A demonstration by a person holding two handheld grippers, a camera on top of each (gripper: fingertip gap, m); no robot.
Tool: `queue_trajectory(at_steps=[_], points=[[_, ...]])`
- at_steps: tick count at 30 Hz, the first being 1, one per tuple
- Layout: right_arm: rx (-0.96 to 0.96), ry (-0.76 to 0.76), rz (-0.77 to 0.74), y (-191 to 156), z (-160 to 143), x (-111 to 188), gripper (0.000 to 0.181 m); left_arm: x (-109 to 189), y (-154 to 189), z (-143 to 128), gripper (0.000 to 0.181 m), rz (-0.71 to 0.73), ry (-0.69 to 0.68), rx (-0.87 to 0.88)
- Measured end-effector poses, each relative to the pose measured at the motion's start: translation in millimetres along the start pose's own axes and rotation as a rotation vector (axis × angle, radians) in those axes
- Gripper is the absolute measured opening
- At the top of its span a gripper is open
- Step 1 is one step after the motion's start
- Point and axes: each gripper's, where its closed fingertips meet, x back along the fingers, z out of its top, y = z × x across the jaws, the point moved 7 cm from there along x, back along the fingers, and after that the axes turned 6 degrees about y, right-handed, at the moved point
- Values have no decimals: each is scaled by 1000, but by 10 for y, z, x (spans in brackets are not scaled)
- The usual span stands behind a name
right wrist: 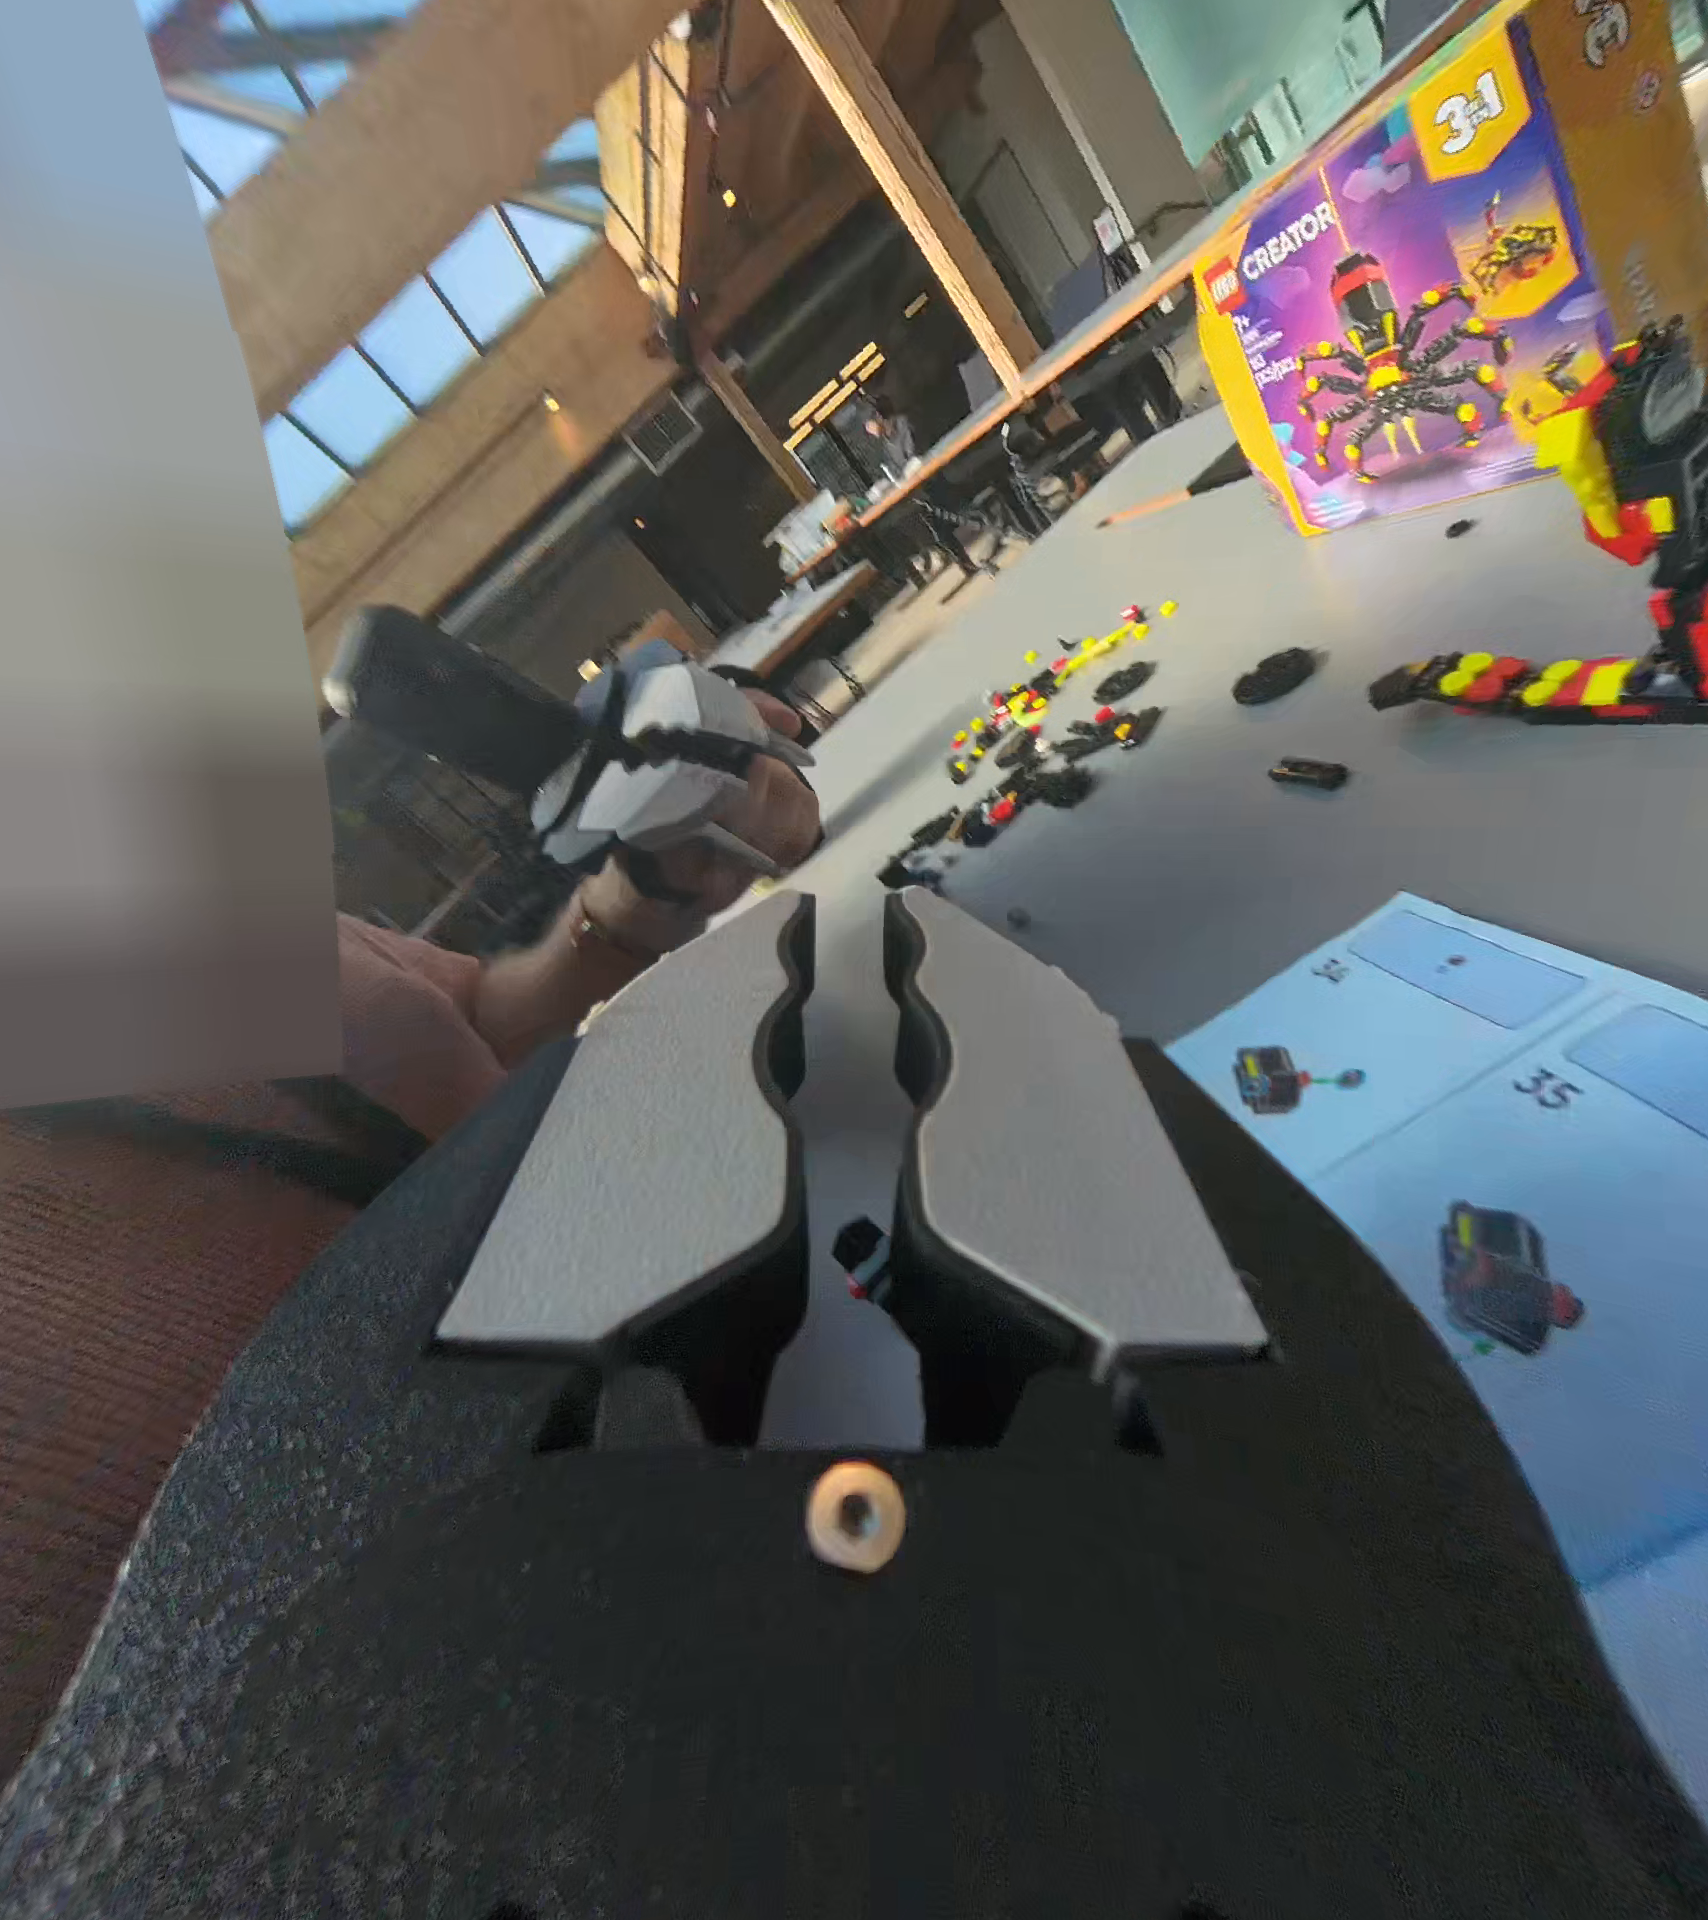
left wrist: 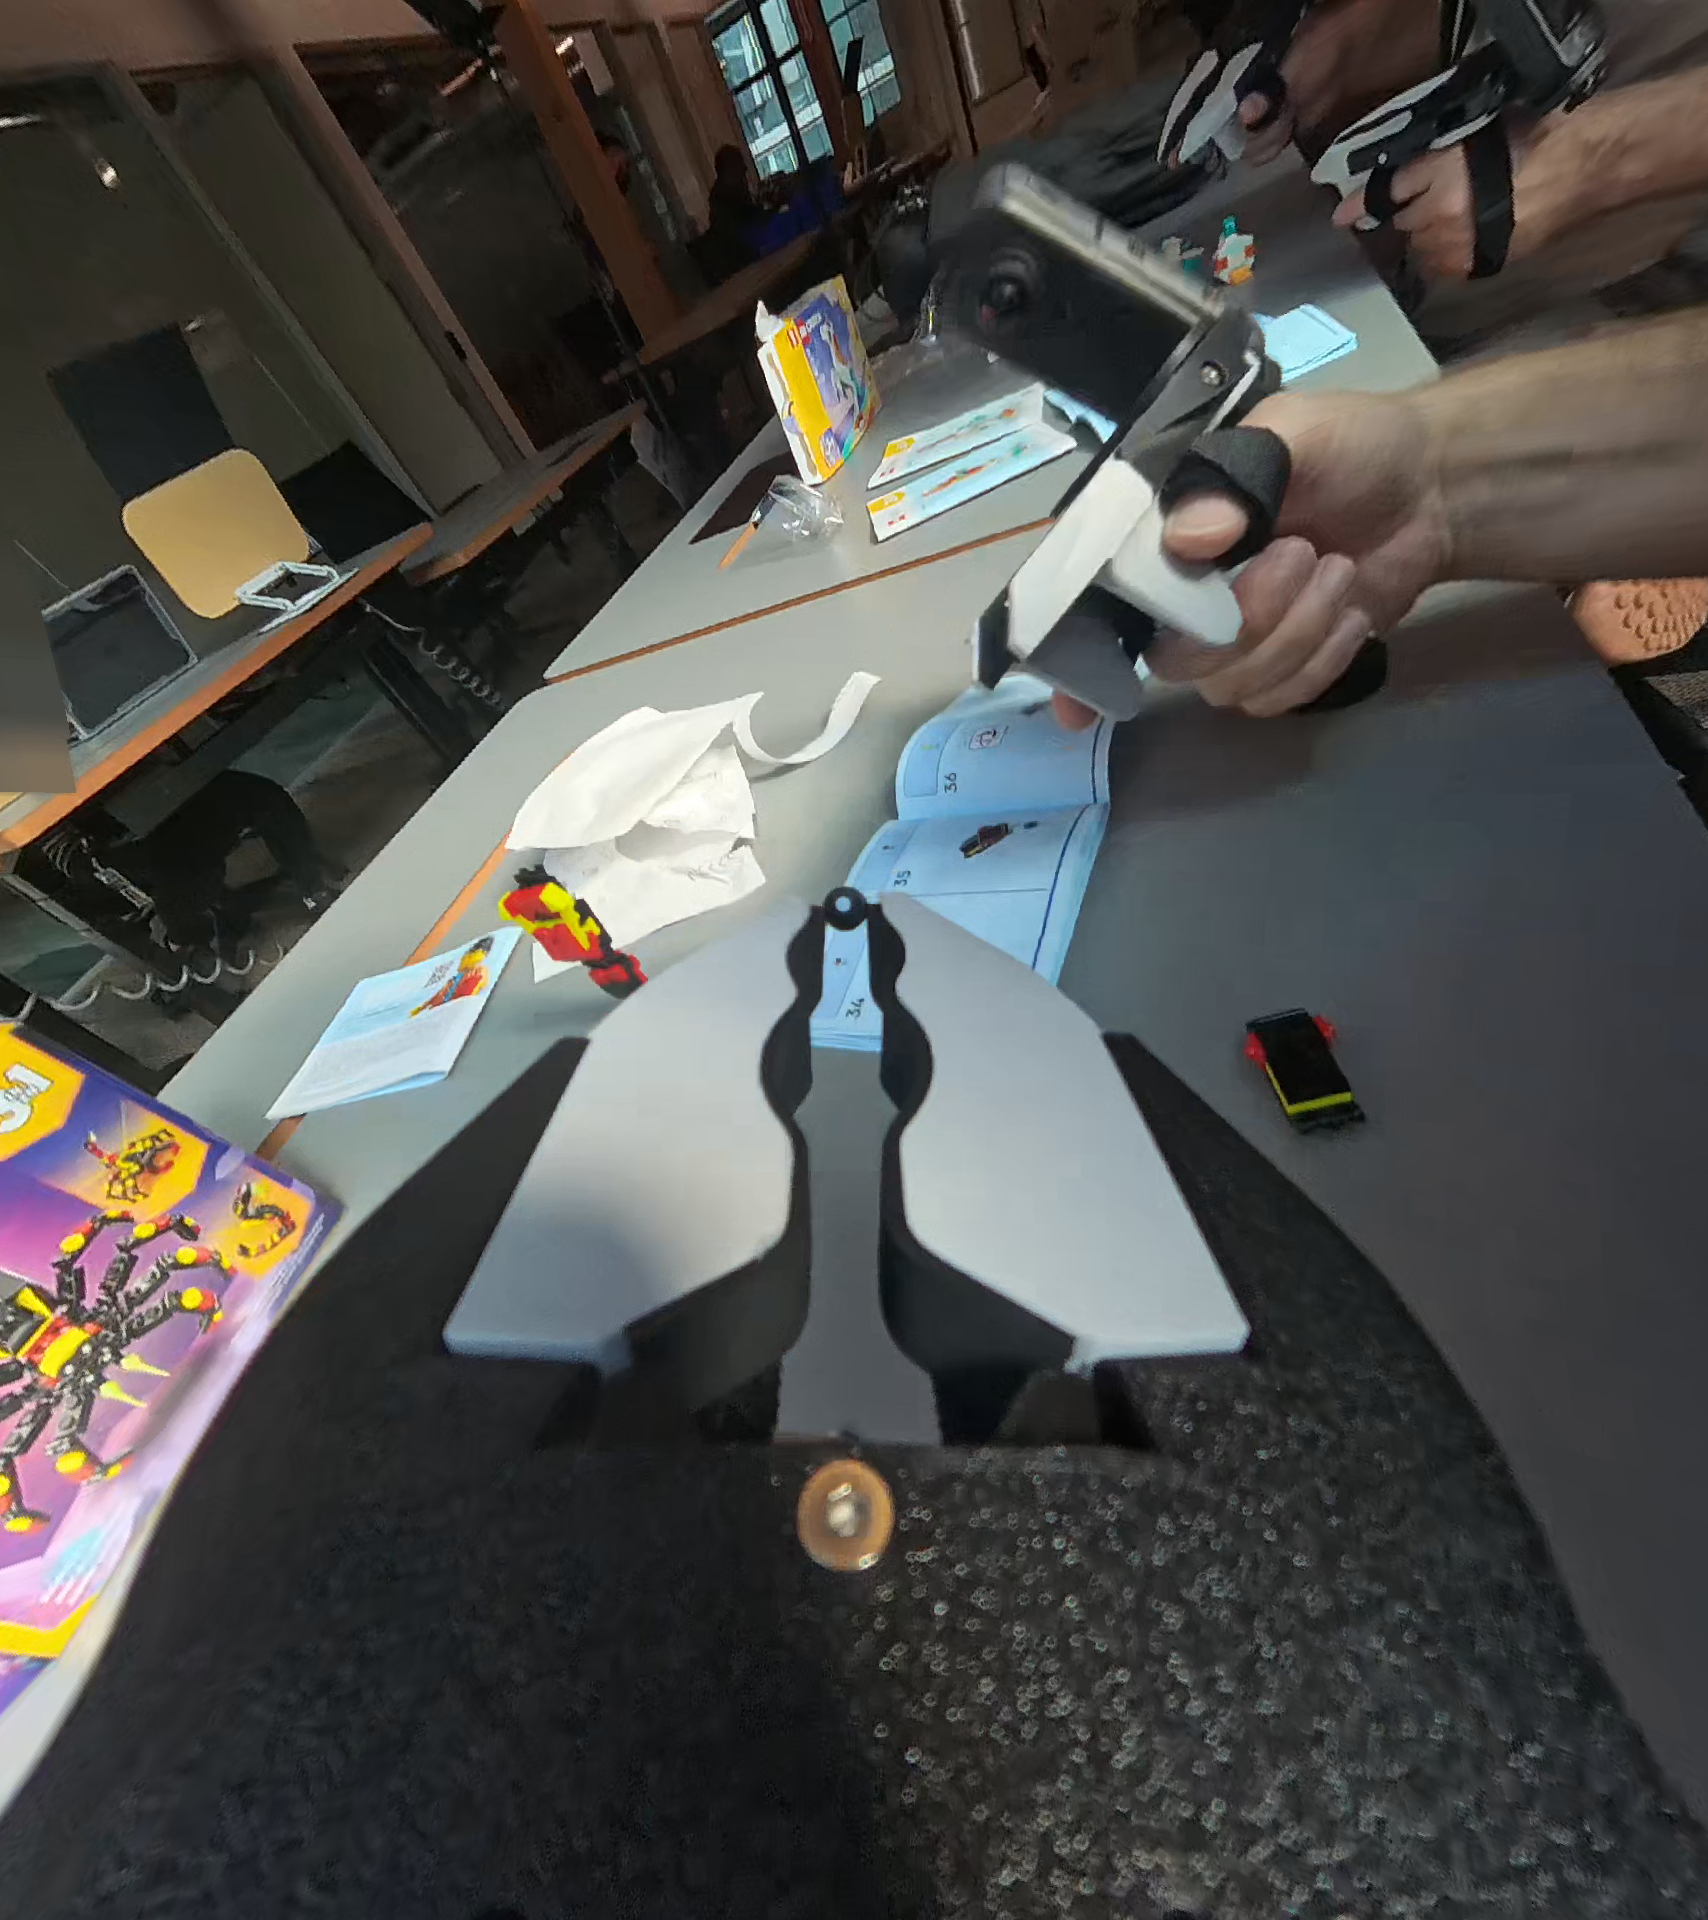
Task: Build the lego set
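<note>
My left gripper (left wrist: 844,914) is shut on a small black round piece (left wrist: 842,910) at its fingertips, held above the open blue instruction booklet (left wrist: 985,831). A black, yellow and red sub-assembly (left wrist: 1303,1072) lies on the table to the right. The red, yellow and black snake build (left wrist: 569,935) lies to the left and also shows in the right wrist view (right wrist: 1660,582). My right gripper (right wrist: 848,906) is low beside the booklet (right wrist: 1556,1195), its jaws nearly closed with nothing between the tips. A small black-and-red piece (right wrist: 865,1257) shows in the gap; I cannot tell if it is held.
Several loose pieces (right wrist: 1037,748) and black wheels (right wrist: 1276,675) lie mid-table. The purple set box (left wrist: 50,1299) stands at the left. A torn white paper bag (left wrist: 663,800) and a leaflet (left wrist: 403,1029) lie nearby. Another person's hands hold grippers (left wrist: 1401,135) at the far right. Tip to tip, the grippers are about 10 cm apart.
</note>
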Motion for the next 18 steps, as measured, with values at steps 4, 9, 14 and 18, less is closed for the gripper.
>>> queue_trajectory(at_steps=[4, 9, 14, 18], points=[[562, -438, -159, -139, -327, 219, 13, 171, 190, -161, 8, -27, -80, 94], [859, -746, -24, -168, -774, 3, 36, 215, 420, -218, 8, -66, -143, 124], [936, -857, 77, -87, -962, -170, 41, 235, 545, -237, 8, -66, -165, 157], [928, -872, 122, -83, -988, -258, 32, 243, 610, -243, 8, -62, -175, 172]])
